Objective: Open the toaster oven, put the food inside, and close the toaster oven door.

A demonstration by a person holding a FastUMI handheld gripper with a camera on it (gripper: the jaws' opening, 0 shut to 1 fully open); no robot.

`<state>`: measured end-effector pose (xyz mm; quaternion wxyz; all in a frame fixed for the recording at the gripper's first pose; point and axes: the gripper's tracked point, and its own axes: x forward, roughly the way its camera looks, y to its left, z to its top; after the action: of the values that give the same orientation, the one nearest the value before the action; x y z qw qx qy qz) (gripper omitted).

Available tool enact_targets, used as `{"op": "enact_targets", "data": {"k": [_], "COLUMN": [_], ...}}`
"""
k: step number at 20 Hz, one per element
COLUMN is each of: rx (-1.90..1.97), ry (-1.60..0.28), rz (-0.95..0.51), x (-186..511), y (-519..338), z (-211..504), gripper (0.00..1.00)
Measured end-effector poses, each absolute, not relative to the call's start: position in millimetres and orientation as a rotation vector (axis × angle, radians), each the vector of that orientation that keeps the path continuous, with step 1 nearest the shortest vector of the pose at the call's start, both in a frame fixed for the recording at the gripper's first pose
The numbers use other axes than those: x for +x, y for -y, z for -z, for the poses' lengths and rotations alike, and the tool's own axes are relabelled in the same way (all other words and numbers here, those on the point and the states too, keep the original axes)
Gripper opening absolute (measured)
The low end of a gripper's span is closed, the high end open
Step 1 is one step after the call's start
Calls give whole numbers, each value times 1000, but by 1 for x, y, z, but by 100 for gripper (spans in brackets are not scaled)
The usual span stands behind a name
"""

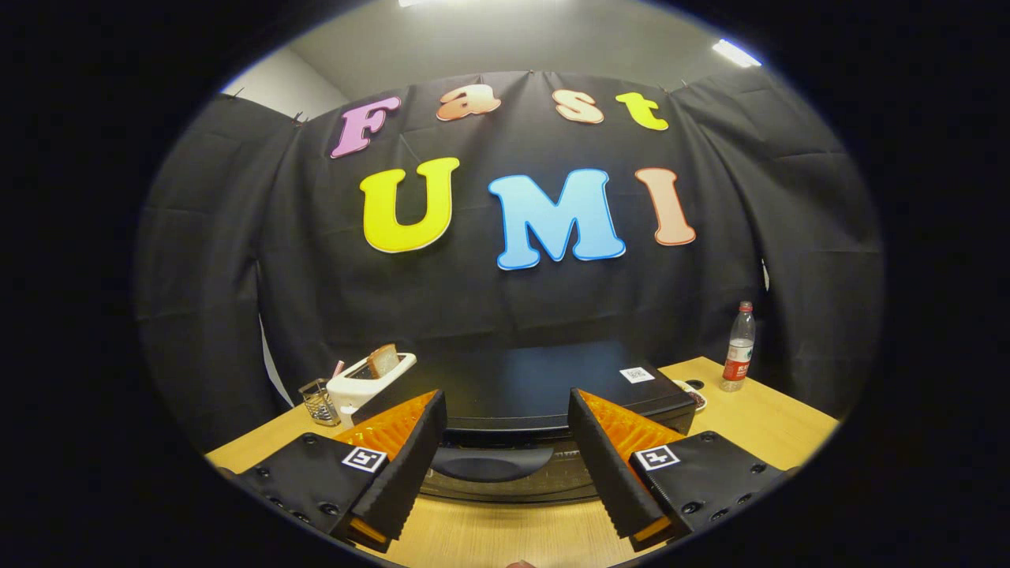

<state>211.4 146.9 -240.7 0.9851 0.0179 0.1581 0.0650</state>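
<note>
Two tool (505,465) fingers spread wide, flanking toaster oven (521,394) handle.

Toaster oven on the counter, straight ahead of the spread fingers.

The toaster oven (552,386) sits on the counter (757,426) just beyond the gripper (505,465), whose two fingers (410,465) stand apart on either side of its door handle (493,463), touching nothing. Left of the oven, further back, stands a toaster (367,386) with a slice of bread (383,360) in its slot; a small wire basket (319,401) sits just beside the toaster on its left. Right of the oven, well apart near the booth wall, a bottle (738,347) stands upright.
</note>
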Motion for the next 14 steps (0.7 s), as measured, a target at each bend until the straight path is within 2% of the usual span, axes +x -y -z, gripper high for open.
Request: {"op": "enact_targets", "data": {"k": [6,14], "rx": [29,-52], "ry": [-392,-370], "rz": [-118,-90], "x": [222,213], "y": [-157,-162], "z": [276,285], "gripper": [98,98]}}
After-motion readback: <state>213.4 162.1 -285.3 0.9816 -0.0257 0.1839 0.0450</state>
